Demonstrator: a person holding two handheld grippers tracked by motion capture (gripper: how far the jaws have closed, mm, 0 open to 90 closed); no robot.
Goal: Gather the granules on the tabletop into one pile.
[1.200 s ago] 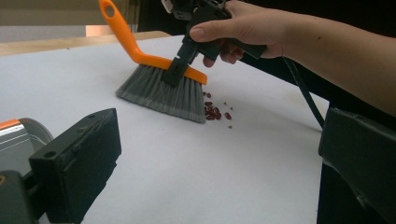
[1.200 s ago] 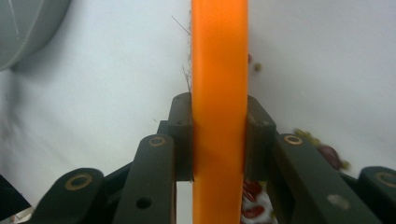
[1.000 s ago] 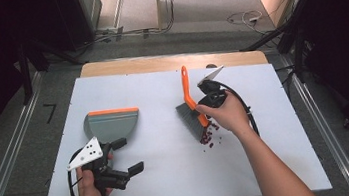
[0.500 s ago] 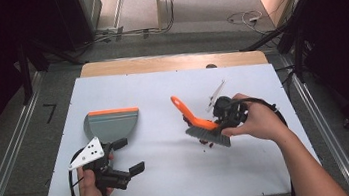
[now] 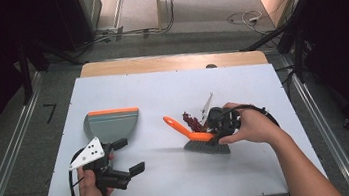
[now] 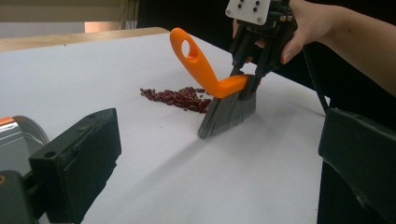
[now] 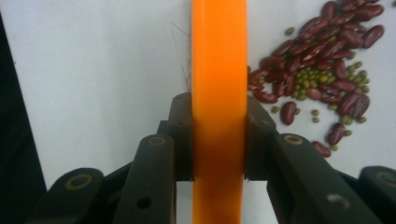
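White tabletop (image 5: 182, 177) fills the middle of a dim room, with dark floor and cables beyond its far edge. On its left part lies a grey dustpan (image 5: 110, 126) with an orange lip, mouth turned to the far side. To the right of centre the right gripper (image 5: 219, 128) clamps the orange back of a hand brush (image 5: 200, 139); in the right gripper view both pads press flat on the orange spine, one on each side. The brush's long axis runs across the table, its looped handle pointing left and away toward the dustpan, grey bristles down on the surface. A small heap of red beans and green beans (image 5: 193, 122) sits just on the far side of the bristles, touching or nearly so. The left gripper (image 5: 127, 158) hovers near the front left, jaws spread wide and holding nothing, just short of the dustpan. My guess: the heap must be pushed leftward, and the dustpan lies nearer the left hand.
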